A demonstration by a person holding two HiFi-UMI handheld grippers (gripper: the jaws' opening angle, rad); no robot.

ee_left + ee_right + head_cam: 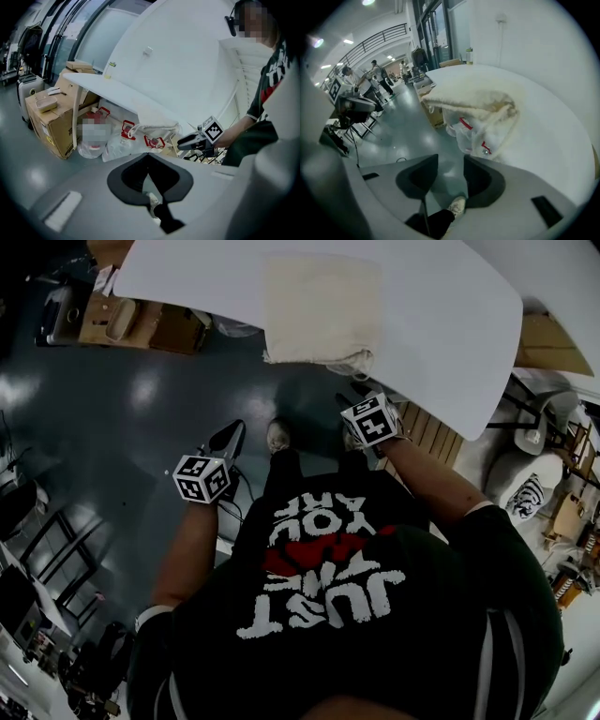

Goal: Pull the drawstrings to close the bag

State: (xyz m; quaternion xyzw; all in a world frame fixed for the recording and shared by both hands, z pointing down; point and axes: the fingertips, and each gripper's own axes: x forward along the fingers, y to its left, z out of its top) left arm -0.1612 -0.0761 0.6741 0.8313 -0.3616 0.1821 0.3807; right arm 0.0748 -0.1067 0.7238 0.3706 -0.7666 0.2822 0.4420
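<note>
Closest to my head camera is the black T-shirt (356, 596). Its white print is upside down to me: JUST at the bottom, YOU ARE at the top, and a middle line over a red shape that I cannot read. Past it, both tools hang off the table (450, 324), over dark grey floor (122, 399).

My left gripper (148, 158) has its jaws pressed together with nothing in them. It sits well apart from the bag (319, 310), with bare floor all around it. My right gripper (446, 174) has its jaws standing apart, and only floor and a shoe (457, 205) show through the gap. It is near the table's curved near edge, just short of the bag.

The cream cloth bag lies on the white table with its mouth at that near edge, slightly overhanging. The mouth is loose, and clear plastic packets (471, 133) with red marks show in it.

Cardboard boxes (141, 324) crowd the floor under the table's left end, and wooden slats (436, 432) stand to the right of the right gripper. Each marker cube (202, 479) carries black-and-white squares, no words.
</note>
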